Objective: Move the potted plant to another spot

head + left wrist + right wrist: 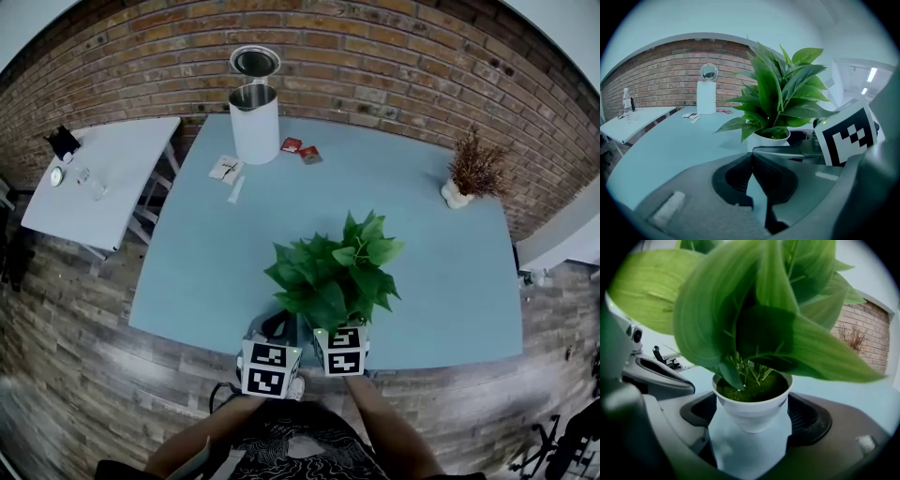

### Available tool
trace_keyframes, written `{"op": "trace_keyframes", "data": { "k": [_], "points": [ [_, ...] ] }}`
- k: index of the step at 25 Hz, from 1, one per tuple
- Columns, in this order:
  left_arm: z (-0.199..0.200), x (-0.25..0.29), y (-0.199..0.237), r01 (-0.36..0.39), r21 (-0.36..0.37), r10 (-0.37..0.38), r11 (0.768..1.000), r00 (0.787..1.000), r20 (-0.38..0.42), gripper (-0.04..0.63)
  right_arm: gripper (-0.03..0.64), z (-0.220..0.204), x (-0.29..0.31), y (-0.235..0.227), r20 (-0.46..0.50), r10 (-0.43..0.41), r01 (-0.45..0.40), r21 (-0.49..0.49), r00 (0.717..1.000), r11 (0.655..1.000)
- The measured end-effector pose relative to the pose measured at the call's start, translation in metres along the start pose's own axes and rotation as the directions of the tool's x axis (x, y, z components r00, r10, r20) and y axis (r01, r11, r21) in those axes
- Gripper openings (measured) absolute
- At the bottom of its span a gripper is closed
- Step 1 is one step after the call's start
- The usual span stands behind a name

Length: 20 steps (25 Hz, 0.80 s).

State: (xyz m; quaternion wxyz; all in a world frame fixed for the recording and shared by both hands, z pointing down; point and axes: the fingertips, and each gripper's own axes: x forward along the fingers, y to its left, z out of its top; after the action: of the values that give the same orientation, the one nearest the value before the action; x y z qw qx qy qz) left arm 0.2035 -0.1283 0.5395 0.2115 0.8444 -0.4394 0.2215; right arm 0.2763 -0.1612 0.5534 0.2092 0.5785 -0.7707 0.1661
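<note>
The potted plant has broad green leaves and stands near the front edge of the light blue table. Its leaves hide the pot in the head view. Seen from the right gripper view, the white pot fills the gap between the two jaws, its rim touching both pads. My right gripper is shut on the pot. Just left of the plant, my left gripper is shut with nothing in it, and the plant shows ahead and to its right.
At the table's back stands a white canister with a round lid above it. Red packets and white papers lie beside it. A dried plant sits at the right edge. A white side table stands to the left.
</note>
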Motion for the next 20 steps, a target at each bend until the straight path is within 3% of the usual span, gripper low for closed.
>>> {"op": "trace_keyframes", "data": {
  "k": [8, 20],
  "points": [
    [-0.001, -0.017, -0.007, 0.017, 0.015, -0.017, 1.0, 1.0, 0.005, -0.002, 0.426, -0.004, -0.017, 0.007, 0.024, -0.032, 0.031, 0.016, 0.999, 0.999],
    [-0.006, -0.057, -0.007, 0.039, 0.04, -0.04, 0.998, 0.999, 0.035, -0.002, 0.23, -0.009, -0.063, 0.03, 0.04, -0.103, 0.102, 0.031, 0.994, 0.994]
  ]
}}
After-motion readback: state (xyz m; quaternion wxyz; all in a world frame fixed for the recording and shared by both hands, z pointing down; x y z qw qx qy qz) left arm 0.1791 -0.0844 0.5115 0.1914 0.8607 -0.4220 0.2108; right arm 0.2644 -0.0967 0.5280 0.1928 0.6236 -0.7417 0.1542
